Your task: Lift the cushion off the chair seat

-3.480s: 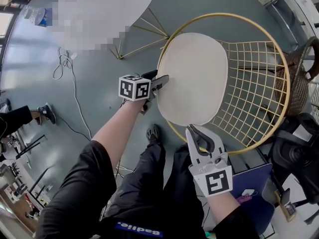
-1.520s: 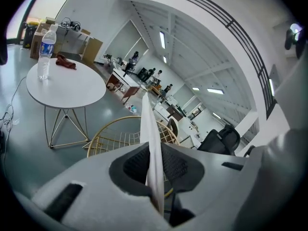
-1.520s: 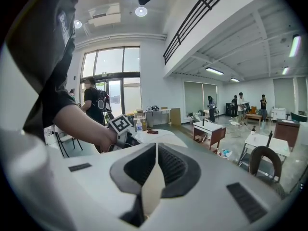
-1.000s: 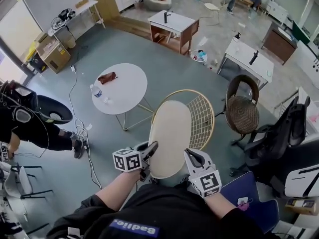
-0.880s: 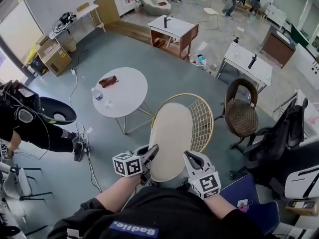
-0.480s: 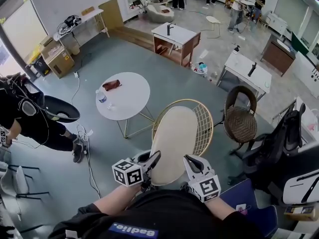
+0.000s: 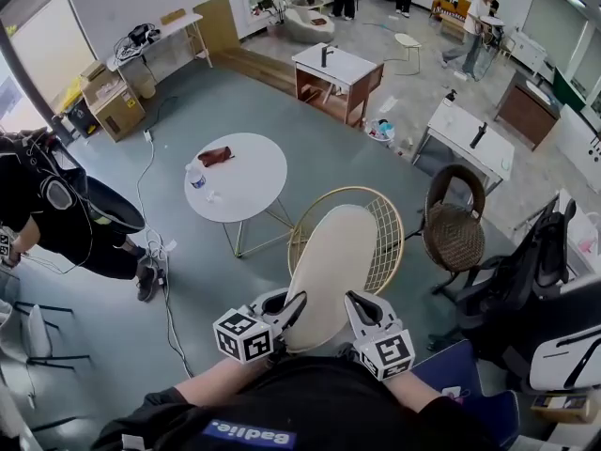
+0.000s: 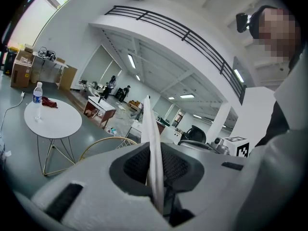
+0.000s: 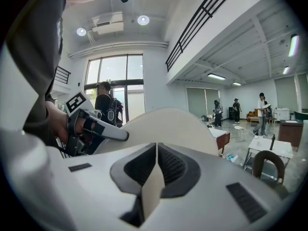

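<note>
The cream round cushion (image 7: 333, 271) hangs in the air above the gold wire chair (image 7: 383, 242), tilted up toward the far side. My left gripper (image 7: 289, 306) is shut on its near left rim and my right gripper (image 7: 355, 304) is shut on its near right rim. In the left gripper view the cushion (image 8: 153, 148) shows edge-on, pinched between the jaws. In the right gripper view the cushion's rim (image 9: 153, 184) is clamped in the jaws, its broad face (image 9: 168, 126) spreads beyond, and the left gripper (image 9: 98, 130) shows at the far rim.
A white round table (image 7: 239, 175) with a water bottle (image 7: 195, 176) stands left of the chair. A brown wicker chair (image 7: 455, 224) and a black office chair (image 7: 526, 271) stand at the right. A seated person (image 7: 56, 224) and a floor cable (image 7: 164, 280) are at the left.
Both grippers have raised the cushion off the seat and tilted it more upright. The left gripper has risen and rolled a little; the right has barely moved.
</note>
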Action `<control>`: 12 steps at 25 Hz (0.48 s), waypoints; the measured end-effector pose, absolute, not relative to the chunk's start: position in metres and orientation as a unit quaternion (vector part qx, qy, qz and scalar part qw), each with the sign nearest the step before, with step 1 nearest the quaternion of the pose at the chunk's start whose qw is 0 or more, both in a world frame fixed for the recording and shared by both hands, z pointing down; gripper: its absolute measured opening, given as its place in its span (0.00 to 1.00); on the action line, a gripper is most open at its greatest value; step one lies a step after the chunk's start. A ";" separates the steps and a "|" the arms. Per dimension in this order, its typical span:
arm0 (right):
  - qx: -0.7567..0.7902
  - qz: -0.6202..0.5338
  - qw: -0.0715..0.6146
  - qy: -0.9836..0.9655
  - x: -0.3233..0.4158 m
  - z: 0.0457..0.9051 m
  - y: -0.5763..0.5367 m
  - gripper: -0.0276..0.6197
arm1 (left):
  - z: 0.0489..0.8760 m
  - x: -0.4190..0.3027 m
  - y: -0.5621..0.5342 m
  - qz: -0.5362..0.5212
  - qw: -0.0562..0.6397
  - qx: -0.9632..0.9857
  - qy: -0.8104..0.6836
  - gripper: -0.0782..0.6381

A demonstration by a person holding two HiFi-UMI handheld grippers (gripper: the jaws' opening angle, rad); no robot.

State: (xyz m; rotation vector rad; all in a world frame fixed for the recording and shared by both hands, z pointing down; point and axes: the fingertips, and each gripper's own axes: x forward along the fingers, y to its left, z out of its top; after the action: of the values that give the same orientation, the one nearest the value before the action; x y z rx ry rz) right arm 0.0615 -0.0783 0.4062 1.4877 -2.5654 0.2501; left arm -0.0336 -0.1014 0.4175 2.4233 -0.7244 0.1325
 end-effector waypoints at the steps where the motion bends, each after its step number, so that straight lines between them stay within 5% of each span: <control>1: 0.498 0.082 0.082 -0.859 0.061 0.406 -0.078 0.09 | 0.417 -0.033 -0.099 0.050 0.297 0.914 -0.271 0.19; 12: 0.496 0.083 0.079 -0.861 0.056 0.405 -0.075 0.09 | 0.416 -0.026 -0.084 0.057 0.291 0.923 -0.248 0.19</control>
State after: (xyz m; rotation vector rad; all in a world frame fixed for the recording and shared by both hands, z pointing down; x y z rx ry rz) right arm 0.0565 -0.0749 0.4048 1.4832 -2.5760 0.2485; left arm -0.0260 -0.0844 0.4162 2.4605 -0.6603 0.1513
